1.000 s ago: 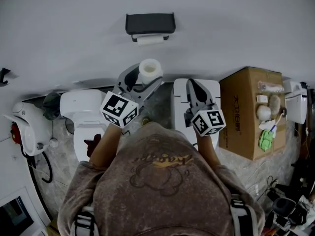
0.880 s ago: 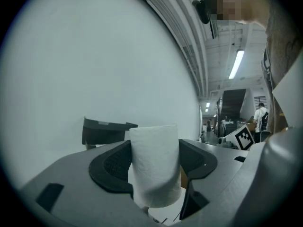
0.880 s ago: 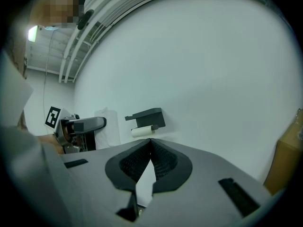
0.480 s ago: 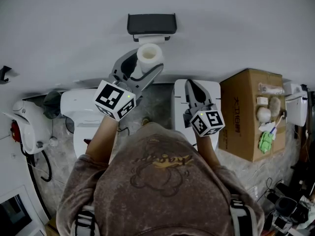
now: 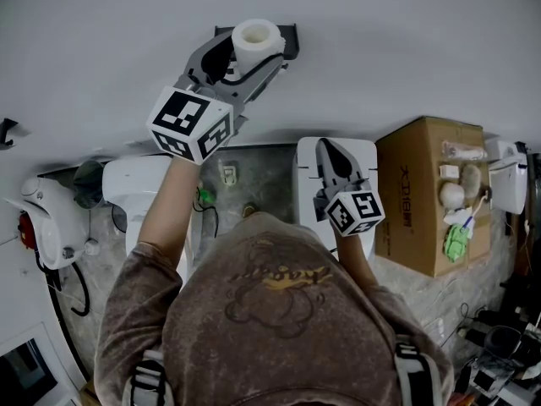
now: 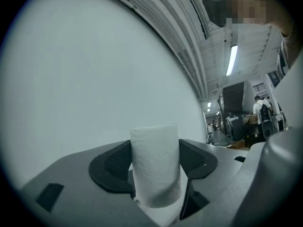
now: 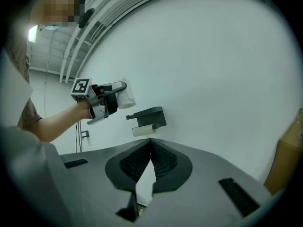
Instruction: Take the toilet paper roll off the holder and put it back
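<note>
Left gripper (image 5: 247, 56) clamps the toilet paper roll (image 5: 255, 38), holder (image 7: 147, 116) just below its tips (right gripper (image 7: 150, 145) closed, empty); seemingly 1 step remains: rehanging.

White wall (image 5: 406, 49) above a toilet (image 5: 135, 180), cardboard box (image 5: 418, 193), mottled floor (image 5: 262, 176).

I log a mock bathroom bay inside a workshop hall: toilet (image 5: 135, 183), wall-mounted paper holder (image 7: 148, 115), cardboard box (image 5: 420, 194) of sundries, strip-lit industrial ceiling (image 6: 215, 46) beyond the partition (image 6: 94, 79).
</note>
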A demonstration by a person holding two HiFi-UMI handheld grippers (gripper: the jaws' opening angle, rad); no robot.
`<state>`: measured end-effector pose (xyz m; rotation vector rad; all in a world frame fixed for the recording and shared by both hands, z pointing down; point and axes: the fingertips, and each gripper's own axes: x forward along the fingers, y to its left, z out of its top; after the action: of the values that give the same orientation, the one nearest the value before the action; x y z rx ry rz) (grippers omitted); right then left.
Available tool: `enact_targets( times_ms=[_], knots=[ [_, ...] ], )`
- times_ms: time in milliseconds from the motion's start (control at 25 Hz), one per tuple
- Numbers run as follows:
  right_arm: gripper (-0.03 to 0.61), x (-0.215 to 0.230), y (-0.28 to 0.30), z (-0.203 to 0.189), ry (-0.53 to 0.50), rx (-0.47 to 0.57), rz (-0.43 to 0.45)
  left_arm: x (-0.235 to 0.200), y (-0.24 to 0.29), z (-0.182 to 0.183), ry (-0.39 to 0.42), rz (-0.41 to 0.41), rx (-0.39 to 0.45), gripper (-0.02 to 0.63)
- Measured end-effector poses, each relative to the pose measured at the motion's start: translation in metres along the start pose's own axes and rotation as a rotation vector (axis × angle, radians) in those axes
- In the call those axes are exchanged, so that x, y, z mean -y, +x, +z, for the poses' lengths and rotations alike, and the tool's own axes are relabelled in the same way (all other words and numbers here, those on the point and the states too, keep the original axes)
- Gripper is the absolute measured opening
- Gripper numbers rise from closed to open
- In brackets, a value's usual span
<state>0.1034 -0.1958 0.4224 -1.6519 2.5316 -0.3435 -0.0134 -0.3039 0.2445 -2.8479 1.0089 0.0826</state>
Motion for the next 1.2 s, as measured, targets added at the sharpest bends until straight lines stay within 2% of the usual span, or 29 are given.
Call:
enact_targets(
  times_ms=[240,520,1200],
  knots=[
    [-0.005,0.006,0.001,0.0,0.005,-0.002,-0.016,-0.019,0.033,0.011,0.003,-0.007,0.019,0.313],
    [-0.005,0.018,0.001,0.001,0.005,-0.006,-0.036,-0.034,0.064,0.008,-0.007,-0.014,0.003,0.313],
    [-0.005,0.038,0.014,0.008,0.009,-0.003,-0.065,-0.052,0.105,-0.016,-0.001,-0.035,-0.106,0.314]
  ],
)
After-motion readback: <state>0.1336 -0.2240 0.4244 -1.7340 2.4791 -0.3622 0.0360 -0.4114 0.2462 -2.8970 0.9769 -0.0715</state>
